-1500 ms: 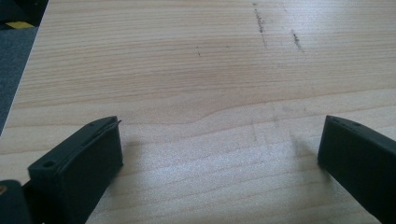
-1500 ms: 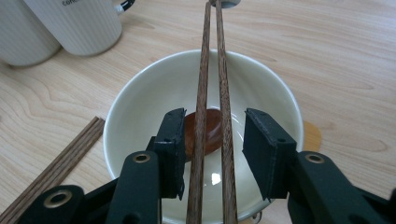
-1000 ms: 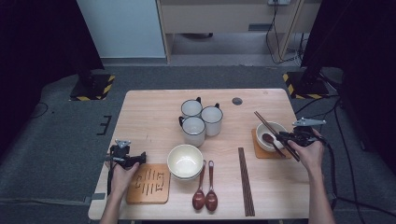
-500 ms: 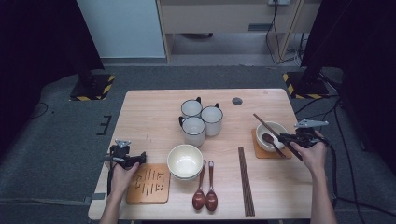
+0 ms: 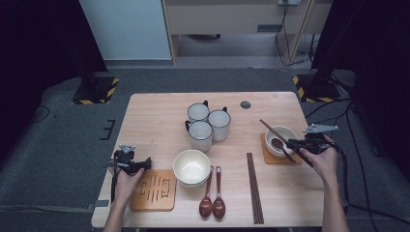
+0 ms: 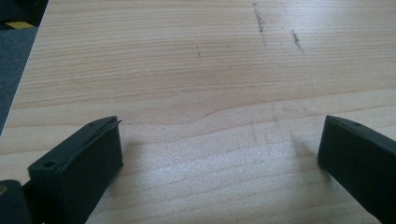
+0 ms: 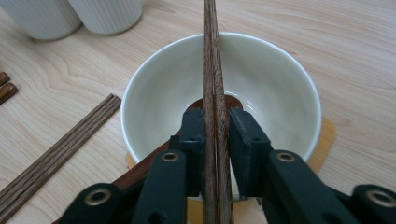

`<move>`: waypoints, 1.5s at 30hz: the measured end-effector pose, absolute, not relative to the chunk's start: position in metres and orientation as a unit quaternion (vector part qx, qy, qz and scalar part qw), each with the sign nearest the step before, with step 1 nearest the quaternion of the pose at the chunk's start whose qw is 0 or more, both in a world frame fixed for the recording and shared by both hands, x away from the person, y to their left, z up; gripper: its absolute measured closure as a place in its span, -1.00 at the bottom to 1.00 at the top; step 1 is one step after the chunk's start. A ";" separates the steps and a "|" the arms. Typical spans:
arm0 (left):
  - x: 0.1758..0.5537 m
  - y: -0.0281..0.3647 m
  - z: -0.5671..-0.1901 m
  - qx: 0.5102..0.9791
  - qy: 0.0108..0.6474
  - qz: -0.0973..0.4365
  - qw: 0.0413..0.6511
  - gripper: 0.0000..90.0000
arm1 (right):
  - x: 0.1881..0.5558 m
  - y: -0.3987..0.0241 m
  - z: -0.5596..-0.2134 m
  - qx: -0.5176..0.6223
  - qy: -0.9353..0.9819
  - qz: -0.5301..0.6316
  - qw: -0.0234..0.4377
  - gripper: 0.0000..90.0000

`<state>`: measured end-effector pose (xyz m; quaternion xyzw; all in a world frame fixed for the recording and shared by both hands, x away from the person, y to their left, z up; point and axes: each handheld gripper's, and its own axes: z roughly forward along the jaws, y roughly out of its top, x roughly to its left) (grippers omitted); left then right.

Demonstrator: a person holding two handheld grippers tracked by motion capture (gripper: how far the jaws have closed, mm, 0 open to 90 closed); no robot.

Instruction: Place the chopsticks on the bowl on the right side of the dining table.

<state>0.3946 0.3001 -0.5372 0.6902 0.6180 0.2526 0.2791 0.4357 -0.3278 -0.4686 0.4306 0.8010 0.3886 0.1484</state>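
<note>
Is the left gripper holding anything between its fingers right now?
No, the left gripper stands open over bare table, with nothing between its fingers.

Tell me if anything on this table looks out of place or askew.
Mostly tidy. The right claw pinches a pair of chopsticks slanting across the small bowl on its coaster, which already holds a wooden spoon. The other chopsticks lie flat on the table.

Black two-jaw grippers, brass-ringed screw holes, grey three-cornered top plates, trailing black cables
</note>
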 end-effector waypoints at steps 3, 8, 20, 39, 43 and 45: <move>0.395 0.300 -0.537 0.690 0.618 0.253 0.279 -1.00 | 0.435 -0.327 -0.468 0.430 0.799 0.391 0.151 0.61; 0.395 0.300 -0.537 0.690 0.618 0.253 0.279 -1.00 | 0.433 -0.327 -0.461 0.432 0.793 0.397 0.163 0.54; 0.395 0.300 -0.537 0.690 0.618 0.253 0.279 -1.00 | 0.416 -0.328 -0.444 0.439 0.776 0.410 0.190 0.48; 0.395 0.300 -0.537 0.690 0.618 0.253 0.279 -1.00 | 0.379 -0.331 -0.438 0.460 0.769 0.401 0.192 0.63; 0.395 0.300 -0.537 0.690 0.618 0.253 0.279 -1.00 | 0.375 -0.332 -0.439 0.460 0.770 0.400 0.189 0.68; 0.395 0.300 -0.537 0.690 0.618 0.253 0.279 -1.00 | 0.374 -0.332 -0.440 0.464 0.769 0.396 0.189 0.70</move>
